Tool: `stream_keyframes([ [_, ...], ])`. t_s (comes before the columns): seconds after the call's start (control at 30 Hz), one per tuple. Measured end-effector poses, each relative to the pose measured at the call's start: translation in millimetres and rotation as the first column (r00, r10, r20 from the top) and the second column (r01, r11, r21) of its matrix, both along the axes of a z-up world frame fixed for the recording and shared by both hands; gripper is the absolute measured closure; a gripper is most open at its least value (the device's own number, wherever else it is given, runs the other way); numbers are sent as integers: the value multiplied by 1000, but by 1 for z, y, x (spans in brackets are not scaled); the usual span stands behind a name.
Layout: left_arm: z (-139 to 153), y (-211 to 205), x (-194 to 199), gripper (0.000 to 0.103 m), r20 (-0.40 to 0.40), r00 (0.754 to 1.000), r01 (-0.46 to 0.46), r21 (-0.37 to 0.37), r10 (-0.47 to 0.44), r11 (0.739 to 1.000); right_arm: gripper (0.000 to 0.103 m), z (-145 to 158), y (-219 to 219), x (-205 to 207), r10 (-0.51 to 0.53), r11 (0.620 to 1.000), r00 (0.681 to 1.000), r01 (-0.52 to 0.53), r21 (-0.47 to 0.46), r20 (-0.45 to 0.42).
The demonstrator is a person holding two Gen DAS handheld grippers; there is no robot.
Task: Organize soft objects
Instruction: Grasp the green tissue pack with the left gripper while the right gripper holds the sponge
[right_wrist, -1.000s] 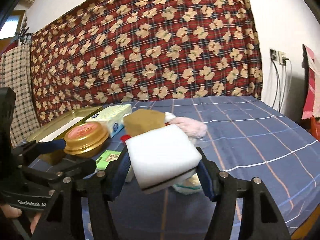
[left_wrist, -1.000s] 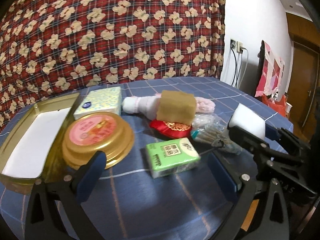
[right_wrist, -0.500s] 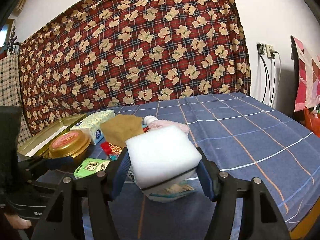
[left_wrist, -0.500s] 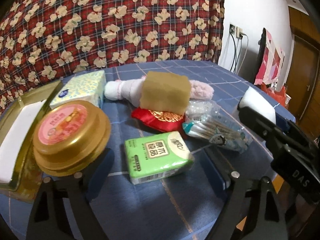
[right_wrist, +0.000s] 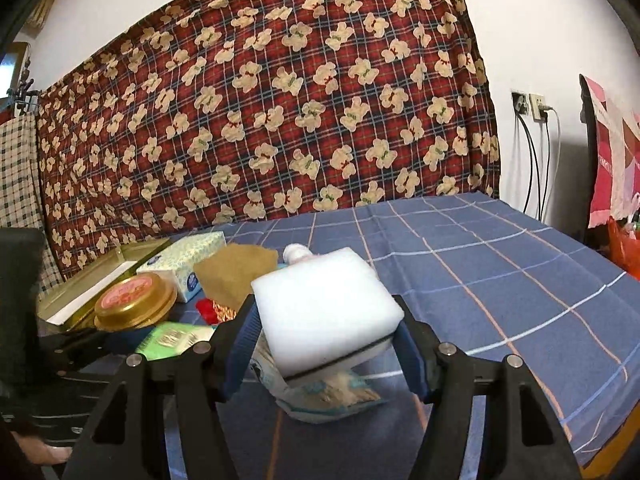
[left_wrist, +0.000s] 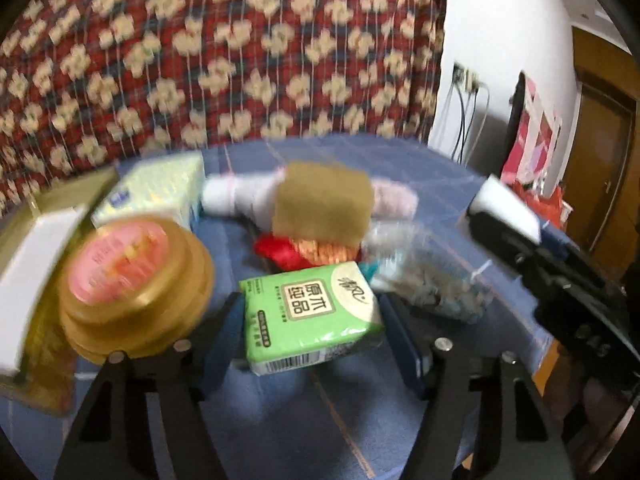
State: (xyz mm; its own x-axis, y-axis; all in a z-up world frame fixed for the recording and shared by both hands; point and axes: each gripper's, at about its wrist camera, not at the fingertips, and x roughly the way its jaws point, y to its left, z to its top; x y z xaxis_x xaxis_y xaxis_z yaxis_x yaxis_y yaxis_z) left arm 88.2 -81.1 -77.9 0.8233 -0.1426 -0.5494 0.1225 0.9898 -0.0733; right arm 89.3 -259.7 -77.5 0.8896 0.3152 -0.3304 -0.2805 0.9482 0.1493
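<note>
My left gripper (left_wrist: 312, 332) has its jaws on both sides of a green tissue pack (left_wrist: 312, 316) on the blue tablecloth; the frame is blurred and contact is unclear. Behind the pack lie a brown sponge (left_wrist: 324, 210), a red pouch (left_wrist: 280, 252), a pink-white plush (left_wrist: 240, 196) and a clear cotton-swab bag (left_wrist: 432, 284). My right gripper (right_wrist: 324, 340) is shut on a white sponge block (right_wrist: 324, 308), held above the swab bag (right_wrist: 328, 392). The white sponge also shows at the right of the left wrist view (left_wrist: 508, 208).
A round gold tin (left_wrist: 132, 284) and an open gold rectangular tin (left_wrist: 36, 256) stand at the left, with a tissue box (left_wrist: 156, 192) behind them. A bear-patterned cloth (right_wrist: 260, 100) hangs behind the table. The table's right edge (right_wrist: 600, 420) is near.
My left gripper has moved forward, and its jaws have narrowed around the green tissue pack. My right gripper still holds the white sponge and has shifted slightly.
</note>
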Motion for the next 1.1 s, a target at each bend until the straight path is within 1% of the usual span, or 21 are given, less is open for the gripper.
stream_keyframes([
  [0.07, 10, 3, -2, 34, 47, 999, -9, 1, 9, 1000, 38, 6, 1, 5, 1, 1000, 1000, -1, 1, 3],
  [0.17, 24, 11, 5, 34, 79, 997, -28, 2, 28, 1000, 38, 14, 3, 12, 3, 1000, 1000, -3, 1, 15],
  [0.27, 33, 20, 17, 34, 96, 994, -50, -1, 50, 999, 38, 23, 10, 20, 10, 1000, 1000, -10, -5, 26],
  [0.4, 39, 28, 29, 34, 106, 992, -64, 1, 64, 998, 38, 30, 20, 33, 15, 1000, 999, -14, -25, 31],
  [0.73, 38, 32, 52, 34, 114, 989, -97, 29, 93, 995, 38, 38, 35, 67, 0, 1000, 1000, 0, -25, -10],
  [0.93, 32, 44, 61, 34, 114, 985, -129, 23, 126, 991, 38, 40, 47, 76, -11, 1000, 1000, 11, -24, 10],
  [1.1, 28, 48, 63, 34, 141, 979, -153, 45, 146, 987, 38, 41, 58, 81, -13, 1000, 1000, 14, -25, 28],
])
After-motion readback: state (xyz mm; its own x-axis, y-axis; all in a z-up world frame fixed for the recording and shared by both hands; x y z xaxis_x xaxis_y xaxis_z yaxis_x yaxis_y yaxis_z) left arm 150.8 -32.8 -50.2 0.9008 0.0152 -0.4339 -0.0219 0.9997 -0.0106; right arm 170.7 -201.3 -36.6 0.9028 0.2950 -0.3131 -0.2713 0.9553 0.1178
